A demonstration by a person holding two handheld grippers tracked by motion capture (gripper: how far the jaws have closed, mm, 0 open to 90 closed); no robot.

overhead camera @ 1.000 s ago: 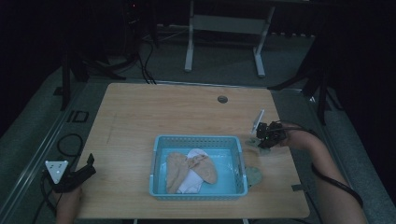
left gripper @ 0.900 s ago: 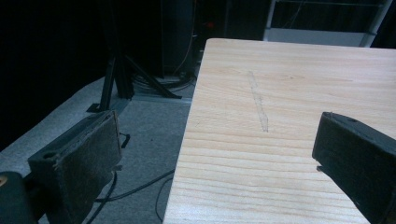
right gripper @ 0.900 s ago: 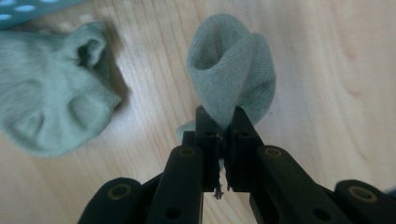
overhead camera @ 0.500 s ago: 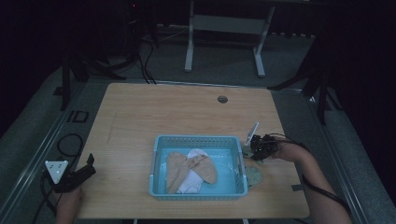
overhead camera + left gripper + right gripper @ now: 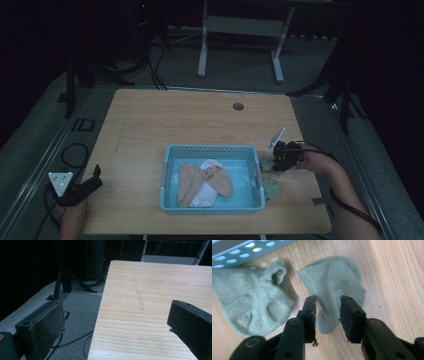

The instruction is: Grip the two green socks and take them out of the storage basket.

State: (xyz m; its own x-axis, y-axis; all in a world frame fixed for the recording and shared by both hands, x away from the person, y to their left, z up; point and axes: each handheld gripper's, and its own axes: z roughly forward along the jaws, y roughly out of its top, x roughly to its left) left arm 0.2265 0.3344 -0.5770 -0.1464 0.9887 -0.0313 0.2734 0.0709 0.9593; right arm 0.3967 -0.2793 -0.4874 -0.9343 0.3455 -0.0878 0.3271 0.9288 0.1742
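Two pale green socks lie on the table just right of a blue plastic basket. In the right gripper view one green sock lies flat by the basket wall. The other green sock is bunched up into a fold. My right gripper is low over that fold, open, one jaw on each side of the fabric. In the high view the right gripper sits at the basket's right rim. My left gripper rests open at the table's front left edge, and the left gripper holds nothing.
Inside the basket lie two tan socks over a white sock. A small round grommet hole sits near the table's far edge. Cables and stand legs are on the floor around the table.
My right gripper has come left and nearer to the person, dropping onto the green socks beside the basket. The left gripper has stayed put.
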